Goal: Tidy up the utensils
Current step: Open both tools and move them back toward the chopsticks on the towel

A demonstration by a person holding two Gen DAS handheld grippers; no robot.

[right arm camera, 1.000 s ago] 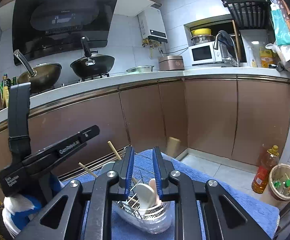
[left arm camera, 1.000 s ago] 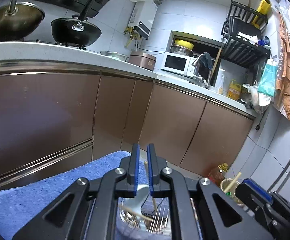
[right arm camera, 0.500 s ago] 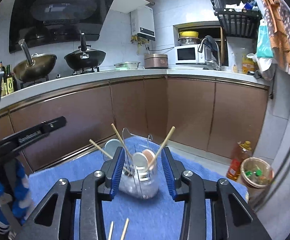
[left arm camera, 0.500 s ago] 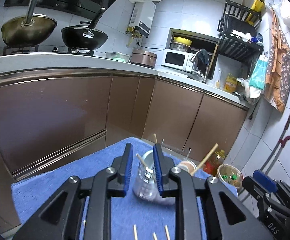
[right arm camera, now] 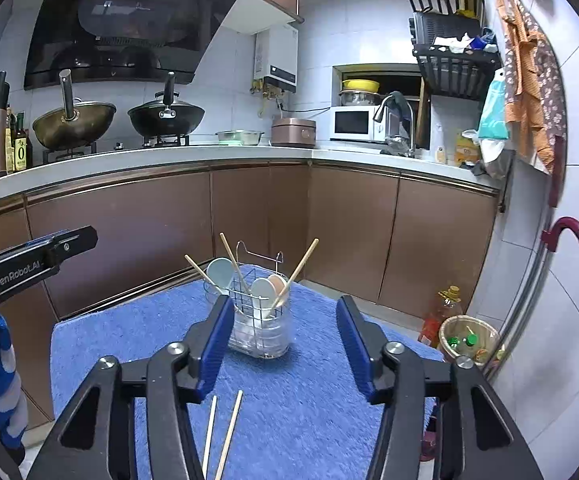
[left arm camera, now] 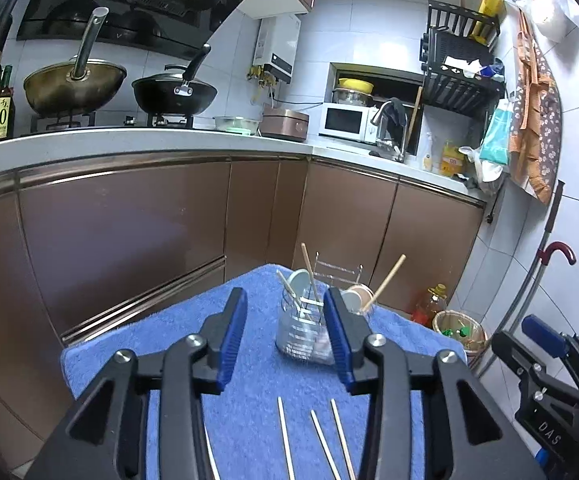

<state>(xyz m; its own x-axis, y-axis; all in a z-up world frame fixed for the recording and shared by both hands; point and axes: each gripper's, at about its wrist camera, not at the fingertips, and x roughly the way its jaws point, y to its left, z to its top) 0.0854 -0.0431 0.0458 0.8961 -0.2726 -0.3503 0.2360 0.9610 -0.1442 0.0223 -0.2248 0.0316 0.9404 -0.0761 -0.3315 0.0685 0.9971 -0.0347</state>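
Note:
A clear utensil holder (right arm camera: 260, 330) with a wire rack stands on the blue towel (right arm camera: 309, 400), holding spoons and chopsticks. It also shows in the left wrist view (left arm camera: 301, 332). Loose chopsticks (left arm camera: 313, 440) lie on the towel near me, and two show in the right wrist view (right arm camera: 221, 436). My left gripper (left arm camera: 285, 336) is open and empty, short of the holder. My right gripper (right arm camera: 281, 344) is open wide and empty, also short of the holder. The right gripper shows at the right edge of the left wrist view (left arm camera: 545, 376).
Brown kitchen cabinets (right arm camera: 329, 232) and a white counter (right arm camera: 209, 156) with woks run behind the towel. An oil bottle (right arm camera: 439, 312) and a small bin (right arm camera: 469, 340) stand on the floor to the right. An umbrella (right arm camera: 561, 236) leans on the right wall.
Both grippers have pulled back and up from the holder and opened. More of the towel and the loose chopsticks have come into view.

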